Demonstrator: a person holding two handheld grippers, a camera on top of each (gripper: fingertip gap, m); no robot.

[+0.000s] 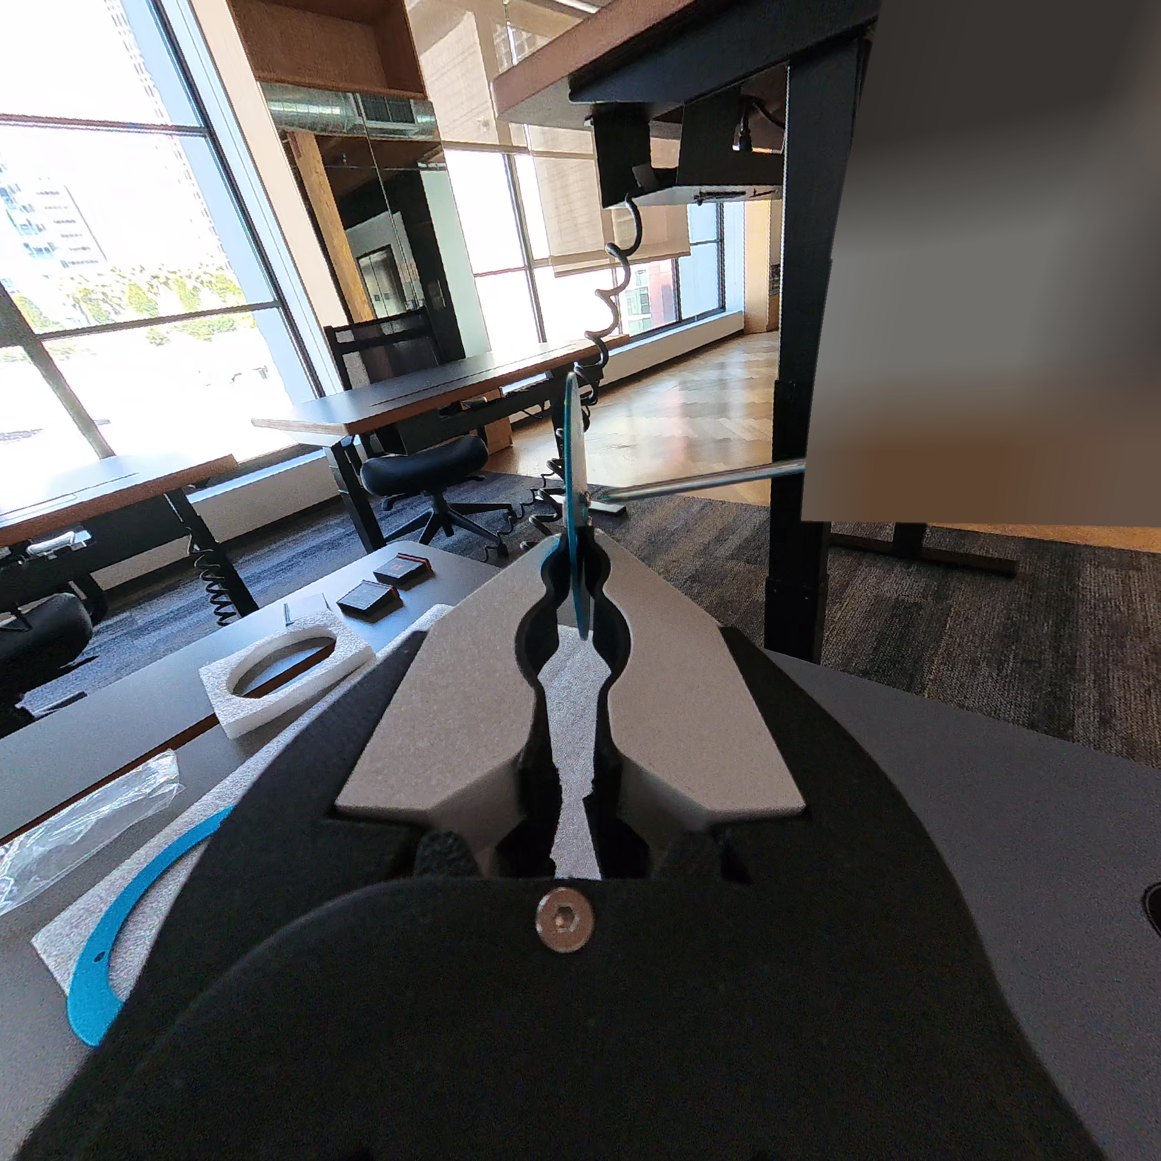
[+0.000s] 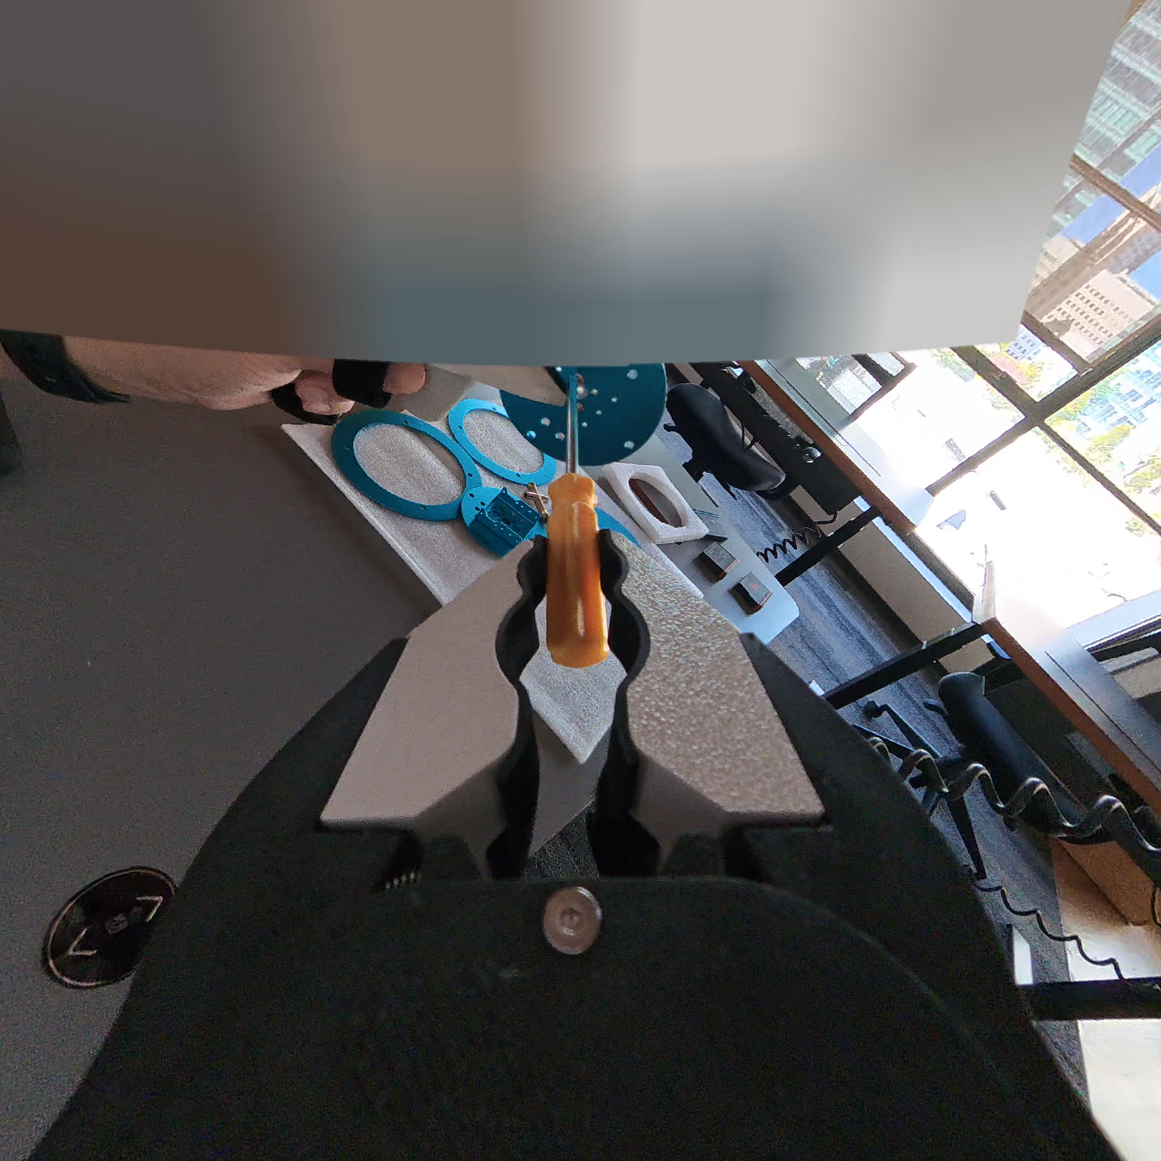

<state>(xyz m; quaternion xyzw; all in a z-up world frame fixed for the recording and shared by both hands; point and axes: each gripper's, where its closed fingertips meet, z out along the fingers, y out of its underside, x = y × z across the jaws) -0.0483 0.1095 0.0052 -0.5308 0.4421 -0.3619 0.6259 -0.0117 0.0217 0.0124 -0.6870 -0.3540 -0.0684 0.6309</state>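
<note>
The blue perforated disc (image 1: 577, 502) stood edge-on, clamped in the left gripper (image 1: 575, 546) above the grey table (image 1: 942, 754). The right gripper (image 2: 573, 553), jaws clamped on the orange-handled screwdriver (image 2: 575, 584), held its tip against the disc face. Blue rings (image 2: 402, 465) lay on a foam sheet (image 2: 352, 477) below, well apart.

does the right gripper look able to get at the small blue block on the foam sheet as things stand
Probably not yet: the right gripper is shut on the orange screwdriver, so its jaws are occupied. The blue block itself lies uncovered just ahead.

An office: desks (image 1: 440, 392), swivel chairs (image 1: 433, 471), tall windows (image 1: 125, 251).
</note>
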